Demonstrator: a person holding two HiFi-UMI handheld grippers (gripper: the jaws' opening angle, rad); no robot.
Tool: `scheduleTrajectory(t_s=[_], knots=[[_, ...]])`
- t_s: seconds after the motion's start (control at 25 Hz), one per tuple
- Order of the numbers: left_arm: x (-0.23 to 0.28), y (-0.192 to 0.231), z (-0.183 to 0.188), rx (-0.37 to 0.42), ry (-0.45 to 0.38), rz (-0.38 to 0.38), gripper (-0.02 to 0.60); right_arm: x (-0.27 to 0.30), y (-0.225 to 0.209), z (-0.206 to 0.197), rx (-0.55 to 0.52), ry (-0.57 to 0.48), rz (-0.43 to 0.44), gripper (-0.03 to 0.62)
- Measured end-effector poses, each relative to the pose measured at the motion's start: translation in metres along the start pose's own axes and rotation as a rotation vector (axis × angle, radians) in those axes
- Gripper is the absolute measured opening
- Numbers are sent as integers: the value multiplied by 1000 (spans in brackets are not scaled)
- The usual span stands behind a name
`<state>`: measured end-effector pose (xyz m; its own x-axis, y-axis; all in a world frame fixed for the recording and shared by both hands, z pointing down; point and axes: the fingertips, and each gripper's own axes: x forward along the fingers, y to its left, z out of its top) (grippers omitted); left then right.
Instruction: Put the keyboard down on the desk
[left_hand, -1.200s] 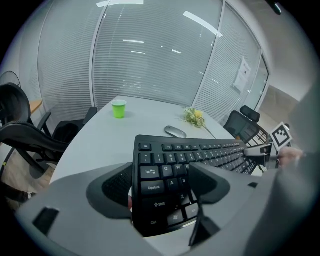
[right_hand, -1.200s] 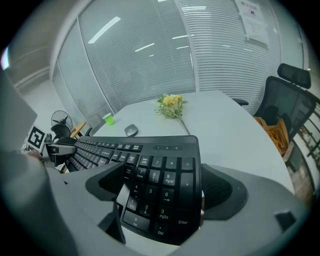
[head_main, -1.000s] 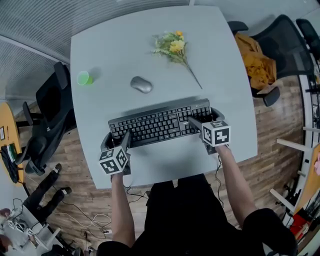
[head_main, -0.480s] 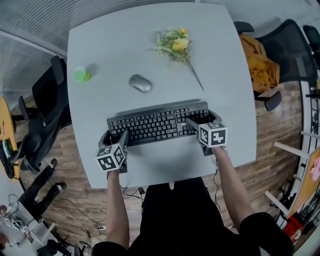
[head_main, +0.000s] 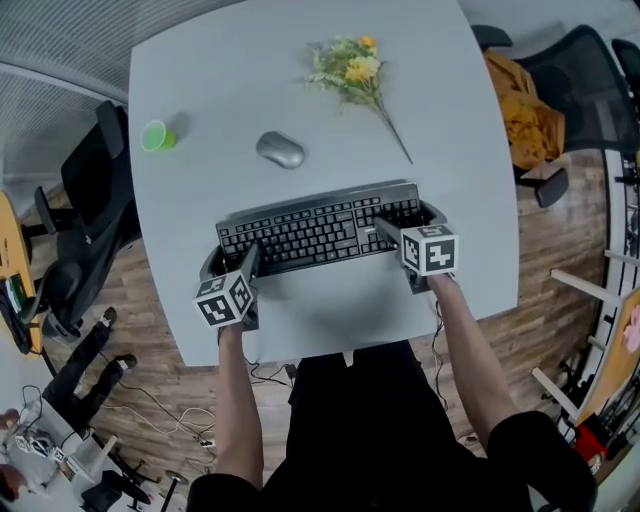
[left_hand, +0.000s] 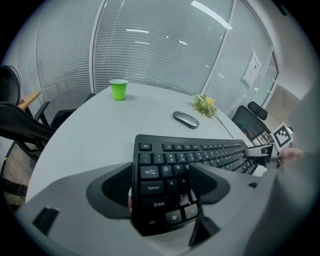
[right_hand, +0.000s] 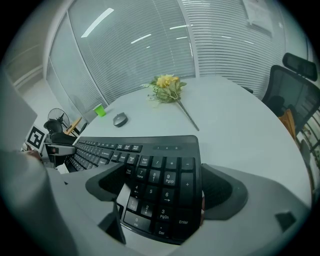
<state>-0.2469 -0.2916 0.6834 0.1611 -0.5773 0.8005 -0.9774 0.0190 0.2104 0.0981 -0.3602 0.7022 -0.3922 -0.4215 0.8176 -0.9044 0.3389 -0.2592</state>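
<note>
We find the left tool (head_main: 230, 268) clenched on the left end of the black plastic keyboard (head_main: 315, 232). In the left gripper view, one jaw stands at the outer short edge beside the Caps Lock and Shift keys, and the other lies over the letter keys. The right tool (head_main: 408, 225) is clenched in the same manner on the right end. In the right gripper view, the numeric keypad sits between its jaws, with one jaw at the outer edge beside the Enter key.

The keyboard lies level across the near part of the pale grey worktop (head_main: 230, 70), long side toward the person. From these views we cannot tell whether its underside touches the worktop or hangs just above it.

Beyond the keyboard, a grey oval mouse (head_main: 281, 151) rests near the centre of the worktop. A green plastic cup (head_main: 154, 136) stands upright close to the left edge. A sprig of yellow flowers (head_main: 352, 72) lies at the far side, stem pointing toward the right tool. A black office chair (head_main: 90, 190) stands beside the left edge of the worktop.
</note>
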Motion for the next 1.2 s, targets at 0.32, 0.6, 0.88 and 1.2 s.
scheduleTrajectory(t_s=[0.32,0.6,0.88,1.2], knots=[[6,1,-6,-12,11,-1,340,4,-1,-4,-3,-3,-11,476],[9,3,-9,-13,23,-2,341,7,-1,-7,3,4,-17,476],[14,2,-9,-13,25,-6,341,9,-5,-8,2,1,-22,476],[17,5,-8,-17,7,-21,342,12,-5,-6,-2,-1,-17,488]])
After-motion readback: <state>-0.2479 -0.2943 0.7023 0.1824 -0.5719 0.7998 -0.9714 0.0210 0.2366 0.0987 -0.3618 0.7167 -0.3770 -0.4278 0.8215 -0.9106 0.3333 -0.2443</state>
